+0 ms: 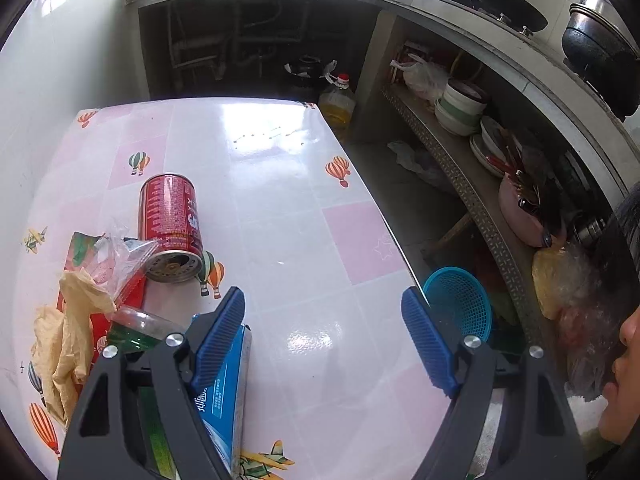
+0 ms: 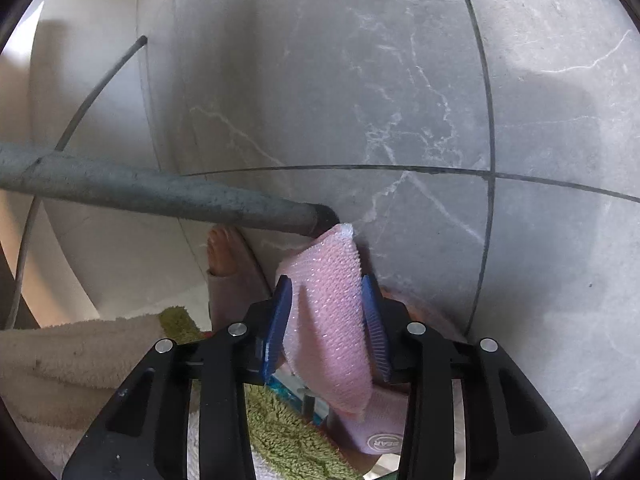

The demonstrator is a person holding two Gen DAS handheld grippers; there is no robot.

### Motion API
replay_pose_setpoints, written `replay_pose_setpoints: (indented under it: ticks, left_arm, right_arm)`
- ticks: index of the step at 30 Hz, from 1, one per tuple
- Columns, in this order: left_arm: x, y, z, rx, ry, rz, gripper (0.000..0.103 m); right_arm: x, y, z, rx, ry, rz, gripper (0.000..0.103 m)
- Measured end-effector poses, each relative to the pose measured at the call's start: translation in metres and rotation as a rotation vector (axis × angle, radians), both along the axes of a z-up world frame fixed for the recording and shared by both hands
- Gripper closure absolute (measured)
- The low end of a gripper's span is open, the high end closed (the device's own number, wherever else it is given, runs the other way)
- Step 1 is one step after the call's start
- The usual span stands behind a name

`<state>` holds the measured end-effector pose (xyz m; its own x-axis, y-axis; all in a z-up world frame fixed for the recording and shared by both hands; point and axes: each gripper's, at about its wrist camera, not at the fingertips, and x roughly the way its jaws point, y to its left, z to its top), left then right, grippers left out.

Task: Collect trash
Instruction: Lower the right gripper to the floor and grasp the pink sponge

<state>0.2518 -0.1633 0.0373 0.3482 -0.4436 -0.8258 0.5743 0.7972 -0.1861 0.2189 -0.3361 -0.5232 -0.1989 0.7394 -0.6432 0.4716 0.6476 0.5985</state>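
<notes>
In the left wrist view my left gripper [image 1: 324, 336] is open and empty above a pink tiled table [image 1: 296, 184]. A red can [image 1: 170, 224] lies on its side to the left. Beside it lie a clear plastic wrapper [image 1: 120, 256], a crumpled yellow bag [image 1: 68, 332], a green plastic bottle [image 1: 136, 330] and a blue packet [image 1: 224, 392] under the left finger. In the right wrist view my right gripper [image 2: 326, 320] is shut on a pink knitted cloth [image 2: 336, 320] and points down at the grey floor.
A teal basket [image 1: 460, 300] stands on the floor right of the table edge. Shelves with bowls [image 1: 460, 108] and dishes line the right. In the right wrist view a grey pipe [image 2: 160, 192] crosses from the left, and a bare foot [image 2: 222, 252] and towels [image 2: 80, 356] lie below.
</notes>
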Motion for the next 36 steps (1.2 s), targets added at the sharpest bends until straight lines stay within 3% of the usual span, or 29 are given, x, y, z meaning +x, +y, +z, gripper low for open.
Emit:
replay_pose_setpoints:
  ticks: [4,12,16,20,21,22,23,29,32,35,36]
  left_arm:
    - [-0.002,-0.001,0.000,0.005,-0.004,-0.004,0.025]
    - [0.001,-0.001,-0.001,0.007,0.000,0.000,0.025]
    - [0.003,-0.001,-0.001,0.006,0.005,0.006,0.025]
    - [0.004,0.001,0.000,-0.001,0.004,0.013,0.025]
    - [0.004,0.002,0.001,-0.002,0.002,0.015,0.025]
    - [0.003,0.003,0.000,-0.004,0.001,0.018,0.025]
    - [0.002,0.005,0.001,-0.005,0.002,0.021,0.025]
    - [-0.005,0.012,0.005,-0.029,-0.006,0.022,0.025]
    - [-0.010,0.016,0.008,-0.046,-0.017,0.019,0.025]
    - [-0.012,0.019,0.007,-0.046,-0.011,0.019,0.025]
    - [-0.013,0.020,0.006,-0.043,-0.009,0.019,0.025]
  right_arm:
    - [0.007,0.003,-0.001,0.004,0.004,0.014,0.056]
    - [0.013,0.013,-0.003,0.026,0.007,0.078,0.055]
    - [0.013,0.017,-0.007,0.011,0.026,0.104,0.079]
    - [0.011,0.015,-0.007,0.009,0.018,0.083,0.085]
    - [0.011,0.012,-0.005,0.002,0.011,0.074,0.090]
    - [0.010,0.010,-0.004,-0.001,0.010,0.060,0.101]
    - [0.009,0.005,-0.003,-0.001,0.011,0.037,0.103]
    - [-0.004,-0.032,0.034,-0.053,-0.056,-0.103,0.103]
    - [-0.011,-0.038,0.048,-0.091,-0.088,-0.100,0.103]
    - [-0.006,-0.037,0.039,-0.096,-0.054,-0.080,0.095]
    - [-0.003,-0.036,0.036,-0.101,-0.048,-0.068,0.082]
